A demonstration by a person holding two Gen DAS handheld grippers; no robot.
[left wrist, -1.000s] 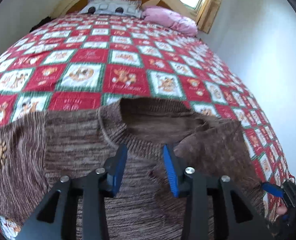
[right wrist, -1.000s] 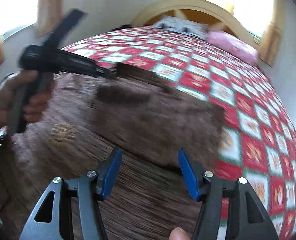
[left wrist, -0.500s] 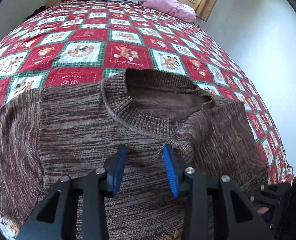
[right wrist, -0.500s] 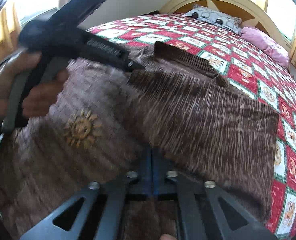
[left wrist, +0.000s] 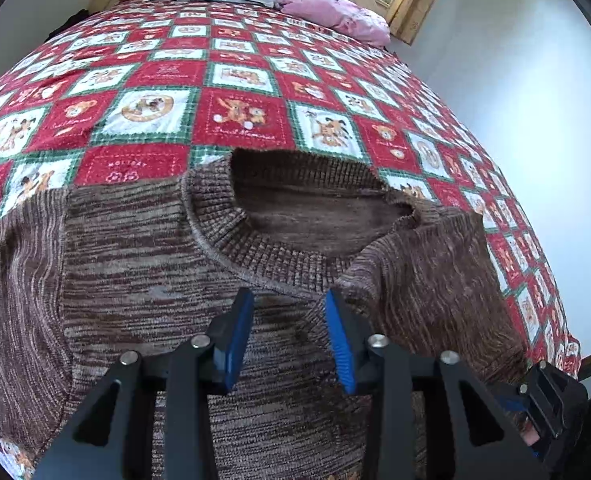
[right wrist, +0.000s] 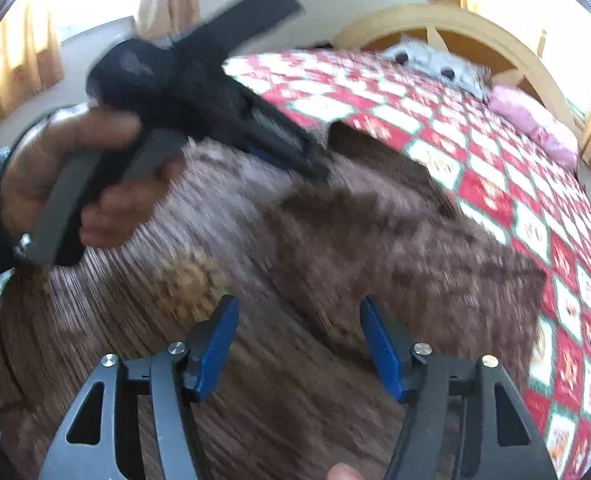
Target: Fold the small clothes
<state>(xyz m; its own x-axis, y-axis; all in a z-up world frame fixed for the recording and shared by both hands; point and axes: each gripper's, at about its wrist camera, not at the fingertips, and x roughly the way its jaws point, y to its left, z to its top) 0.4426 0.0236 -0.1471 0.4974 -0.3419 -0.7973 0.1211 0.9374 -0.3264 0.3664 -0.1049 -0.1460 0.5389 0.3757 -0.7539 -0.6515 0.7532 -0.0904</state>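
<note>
Brown sweater [left wrist: 143, 264] spread flat on the patchwork quilt [left wrist: 235, 116], collar farther up the view than a second ago; left gripper [left wrist: 289, 336] narrowly parted above the knit below the collar, unchanged; right gripper [right wrist: 297, 344], briefly closed, has reopened wide, gripping nothing.

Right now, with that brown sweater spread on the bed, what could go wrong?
1. The left tool stands open over the sweater below its collar; closing there may pinch only the top layer.
2. The right tool, open and blurred, could drag the folded-in sleeve out of place.
</note>
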